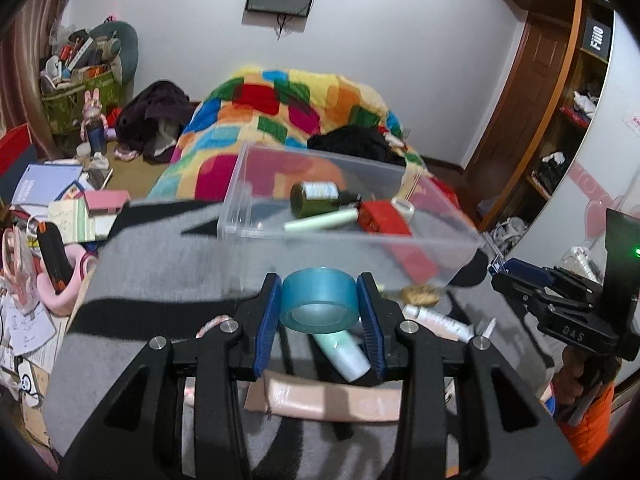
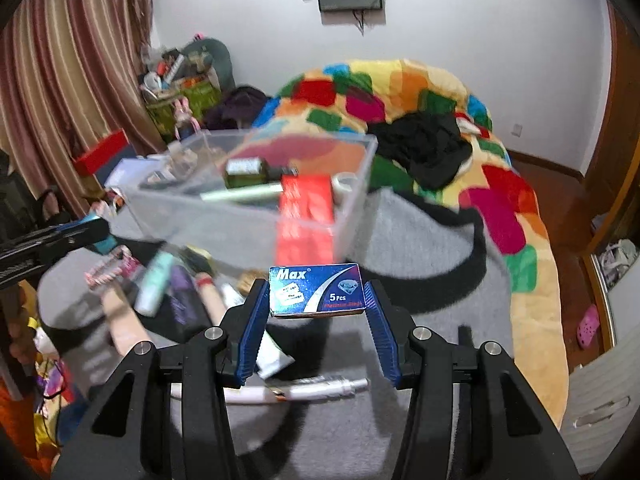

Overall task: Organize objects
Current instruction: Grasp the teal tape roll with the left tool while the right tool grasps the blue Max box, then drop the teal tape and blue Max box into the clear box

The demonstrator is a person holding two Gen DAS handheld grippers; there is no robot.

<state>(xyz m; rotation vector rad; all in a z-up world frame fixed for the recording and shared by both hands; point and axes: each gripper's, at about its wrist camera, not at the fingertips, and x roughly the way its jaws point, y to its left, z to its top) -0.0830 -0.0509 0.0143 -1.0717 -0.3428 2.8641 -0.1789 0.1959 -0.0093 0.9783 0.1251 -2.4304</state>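
Left gripper (image 1: 319, 306) has its blue pads clamped on either side of a roll of teal tape (image 1: 319, 300), so the jaws are only as wide as the roll, which sits up off the grey blanket (image 1: 160, 276); no writing on the tape that I can read. Right gripper (image 2: 317, 294) is doing the same with a small blue box (image 2: 317, 290), pinched by its short ends — the lid reads "Max" in big white letters, "5 Pcs" lower right next to a diamond graphic, and a red line under that too small to make out.

Ahead of both sits the clear plastic bin (image 1: 440, 240) on the blanket; inside are a dark green bottle (image 1: 316, 198) with a pale label I can't read, a pale green tube (image 1: 322, 222), a red box (image 1: 386, 218) and a small roll of clear tape (image 1: 403, 207). Loose tubes lie on the blanket below the grippers — a mint one (image 1: 346, 354), a peach one (image 1: 332, 400), a white one (image 1: 438, 322); their print is too blurred to read.

From the left wrist view the right gripper shows at the right edge with "DAS" embossed on its black body; on the shelf unit (image 1: 576, 92) behind it, a black sign (image 1: 597, 38) reads something like "FIIIO", though I can't be sure.
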